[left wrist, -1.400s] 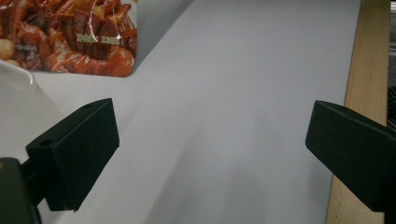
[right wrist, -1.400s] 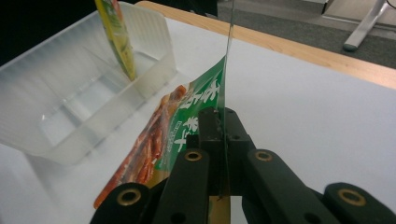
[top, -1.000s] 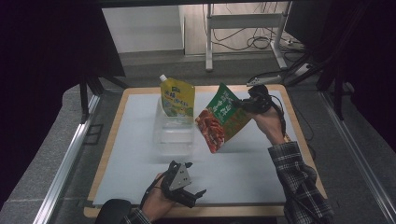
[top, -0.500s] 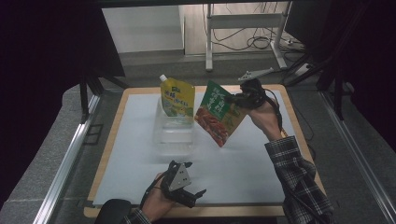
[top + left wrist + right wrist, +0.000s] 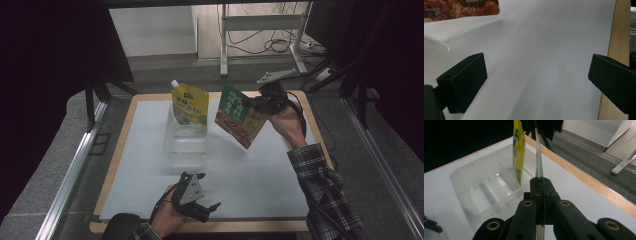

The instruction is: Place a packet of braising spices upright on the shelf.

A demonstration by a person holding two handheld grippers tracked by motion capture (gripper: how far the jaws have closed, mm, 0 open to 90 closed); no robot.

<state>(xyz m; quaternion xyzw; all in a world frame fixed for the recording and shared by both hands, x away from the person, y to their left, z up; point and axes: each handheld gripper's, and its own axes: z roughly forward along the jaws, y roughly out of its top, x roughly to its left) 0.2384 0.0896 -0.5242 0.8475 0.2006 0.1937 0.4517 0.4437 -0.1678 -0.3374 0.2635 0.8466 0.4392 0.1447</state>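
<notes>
Pouch (image 5: 239,116), green-topped with red-brown food print, hung tilted above the white mat (image 5: 250,175) just right of the clear tray (image 5: 186,145), its upper edge pinched flat in the right gripper (image 5: 256,102).

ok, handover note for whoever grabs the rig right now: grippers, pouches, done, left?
Right hand-held gripper: shut on the edge of the green-and-red pouch, held tilted in the air, right of the clear bin.
Left hand-held gripper: open, nothing between its jaws, low at the near edge of the white mat.
Yellow spout pouch: stands upright at the far end of the bin.
Done: yellow pouch is in, green-and-red one is picked up.
Left, likely: bring the held pouch over the bin, set it in beside the yellow one, release.
</notes>
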